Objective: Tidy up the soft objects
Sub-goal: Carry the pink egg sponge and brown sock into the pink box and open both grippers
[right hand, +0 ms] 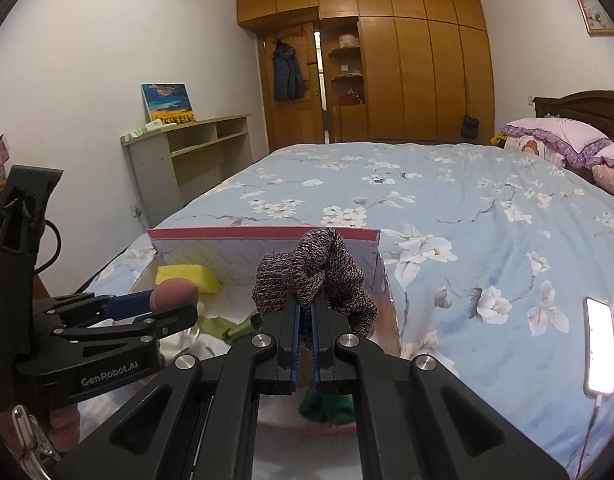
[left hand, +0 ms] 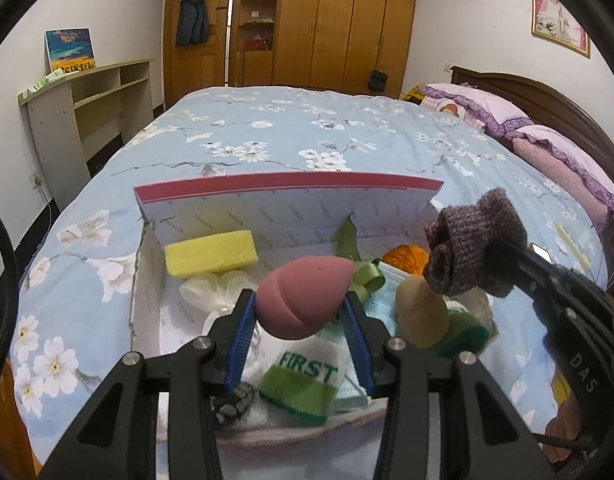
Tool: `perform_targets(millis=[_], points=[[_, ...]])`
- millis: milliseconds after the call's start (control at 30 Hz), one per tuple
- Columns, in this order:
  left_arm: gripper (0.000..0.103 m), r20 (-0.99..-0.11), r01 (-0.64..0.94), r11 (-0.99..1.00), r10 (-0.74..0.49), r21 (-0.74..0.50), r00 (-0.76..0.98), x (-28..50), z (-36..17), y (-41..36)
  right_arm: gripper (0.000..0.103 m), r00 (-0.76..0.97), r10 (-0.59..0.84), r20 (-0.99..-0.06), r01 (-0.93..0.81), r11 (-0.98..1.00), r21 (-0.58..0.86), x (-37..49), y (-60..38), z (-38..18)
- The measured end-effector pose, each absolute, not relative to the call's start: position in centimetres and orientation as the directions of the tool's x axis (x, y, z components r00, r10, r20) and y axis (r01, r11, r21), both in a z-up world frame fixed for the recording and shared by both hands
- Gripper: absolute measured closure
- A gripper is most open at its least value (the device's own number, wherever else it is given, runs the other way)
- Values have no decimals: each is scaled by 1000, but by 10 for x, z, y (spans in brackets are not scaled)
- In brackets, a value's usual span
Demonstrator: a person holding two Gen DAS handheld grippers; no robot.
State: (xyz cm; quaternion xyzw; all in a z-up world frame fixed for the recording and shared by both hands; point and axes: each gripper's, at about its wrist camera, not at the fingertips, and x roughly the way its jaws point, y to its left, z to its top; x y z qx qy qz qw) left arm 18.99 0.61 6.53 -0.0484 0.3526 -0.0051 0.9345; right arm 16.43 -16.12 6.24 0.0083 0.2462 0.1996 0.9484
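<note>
So the left gripper [left hand: 301, 312] has its blue pads about halfway apart and pressed against the sides of a dusty-pink, egg-shaped makeup sponge [left hand: 305, 300], pointy end aimed up and to the right. It's held in the air over the open white cardboard box with the pink-edged lid flap [left hand: 287, 188] that sits on the blue floral bedspread [left hand: 307, 128].

The right gripper [right hand: 305, 312] is pinched nearly all the way closed on a bunched-up purple-grey knitted sock [right hand: 315, 276], which puffs out above and to both sides of the fingertips. From the left wrist view that sock hangs just right of the pink sponge, above the box's right end.

Below the left gripper, in the box: a yellow rectangular sponge [left hand: 211, 254] ahead and to the left against the flap, a white mesh bath pouf [left hand: 211, 288] just under it, a green satin ribbon [left hand: 363, 276] right behind the held sponge, a tan egg-shaped makeup sponge [left hand: 421, 312] to the right, an orange ball of yarn [left hand: 407, 256] beyond that, and a white and green sock reading "FIRST" [left hand: 307, 376] directly between the fingers, lower down.

A lit phone [right hand: 599, 344] lies on the bedspread well right of the right gripper.
</note>
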Motion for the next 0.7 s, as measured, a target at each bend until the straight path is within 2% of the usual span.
perform_targets(millis=[700], points=[[58, -695, -38, 993, -52, -114, 717, 233, 42, 10, 98, 782, 368, -503, -368, 924, 103, 210, -147, 46]])
